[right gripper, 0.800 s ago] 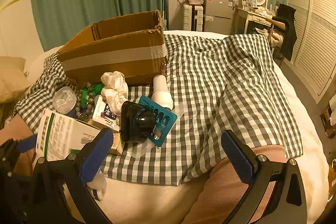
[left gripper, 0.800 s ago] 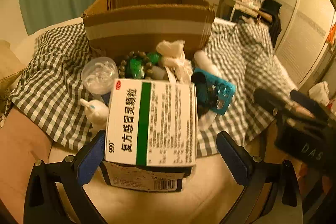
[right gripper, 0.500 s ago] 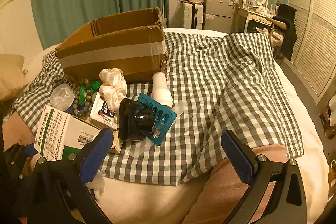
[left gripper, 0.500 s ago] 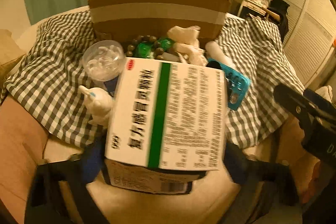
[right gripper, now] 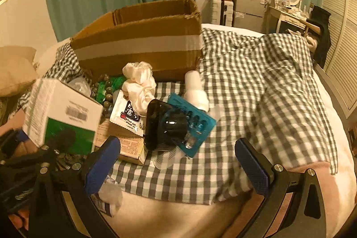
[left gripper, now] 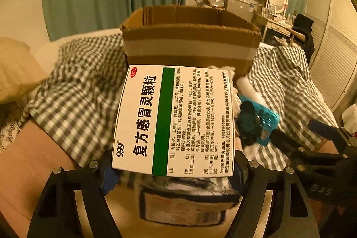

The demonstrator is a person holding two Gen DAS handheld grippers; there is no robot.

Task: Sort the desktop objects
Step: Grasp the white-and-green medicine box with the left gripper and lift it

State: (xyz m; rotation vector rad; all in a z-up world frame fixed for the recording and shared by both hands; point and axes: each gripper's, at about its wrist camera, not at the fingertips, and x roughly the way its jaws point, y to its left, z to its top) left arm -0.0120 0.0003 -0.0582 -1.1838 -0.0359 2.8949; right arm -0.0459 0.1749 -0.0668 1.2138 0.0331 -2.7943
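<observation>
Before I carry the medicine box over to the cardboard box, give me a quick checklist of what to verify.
1. Grip: left gripper jaws are closed on the medicine box at its near end: ok.
2. Lift: the medicine box is off the bedding, above the pile: ok.
3. Target: cardboard box is open at the top, straight ahead: ok.
4. Room inside the cardboard box: its floor is hidden: cannot tell.
5. Right gripper: open, holding nothing, low over the checked cloth, off to the side of the path: ok.
6. Hold security: only the near end is clamped, the far end overhangs: cannot tell.
</observation>
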